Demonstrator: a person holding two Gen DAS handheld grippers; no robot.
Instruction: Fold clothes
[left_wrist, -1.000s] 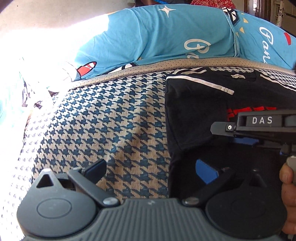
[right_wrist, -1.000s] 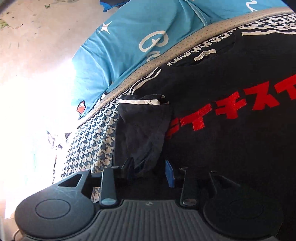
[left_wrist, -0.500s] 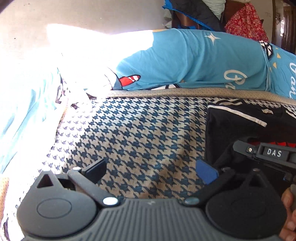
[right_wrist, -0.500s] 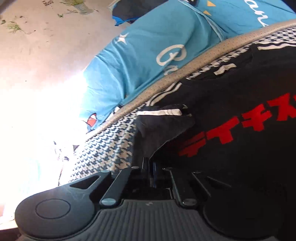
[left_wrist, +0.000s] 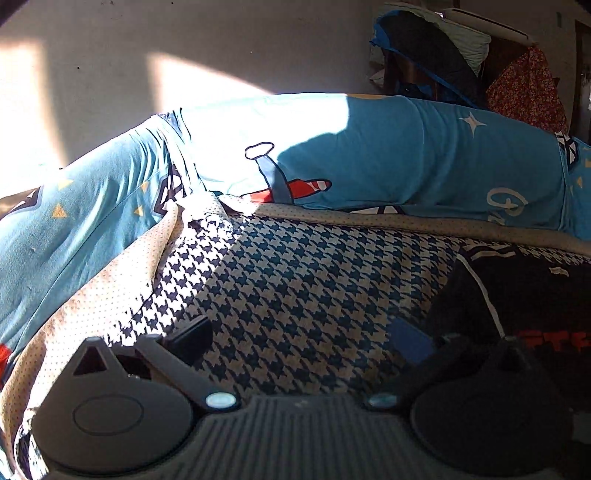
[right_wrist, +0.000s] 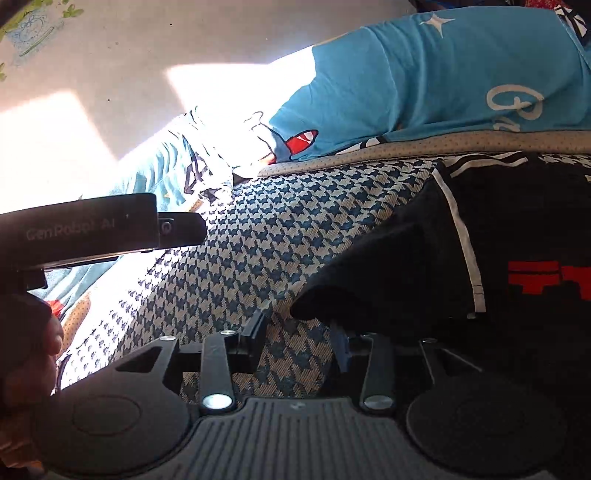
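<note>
A black T-shirt (right_wrist: 517, 229) with red lettering and white stripes lies on the houndstooth cover, its sleeve folded in over the body. My right gripper (right_wrist: 297, 338) sits just in front of the folded sleeve's edge (right_wrist: 332, 302). Its jaws are opening, with only houndstooth cloth showing between them. The sleeve's edge rests just beyond the blue pad (right_wrist: 341, 347). My left gripper (left_wrist: 301, 336) is wide open over bare houndstooth, left of the black T-shirt (left_wrist: 524, 295). Its body (right_wrist: 92, 229) also shows at the left of the right wrist view, held by a hand (right_wrist: 29, 339).
The houndstooth cover (left_wrist: 295, 277) has a dotted beige border (left_wrist: 406, 219). Blue printed bedding (left_wrist: 406, 158) is piled behind it and to the left. Strong sunlight falls on a pale wall (left_wrist: 184, 48). Clothes hang on furniture at the far right (left_wrist: 524, 88).
The right gripper, shut on the sleeve half a second ago, has opened and let it go. Both grippers have moved left, and the left one is now clear of the shirt.
</note>
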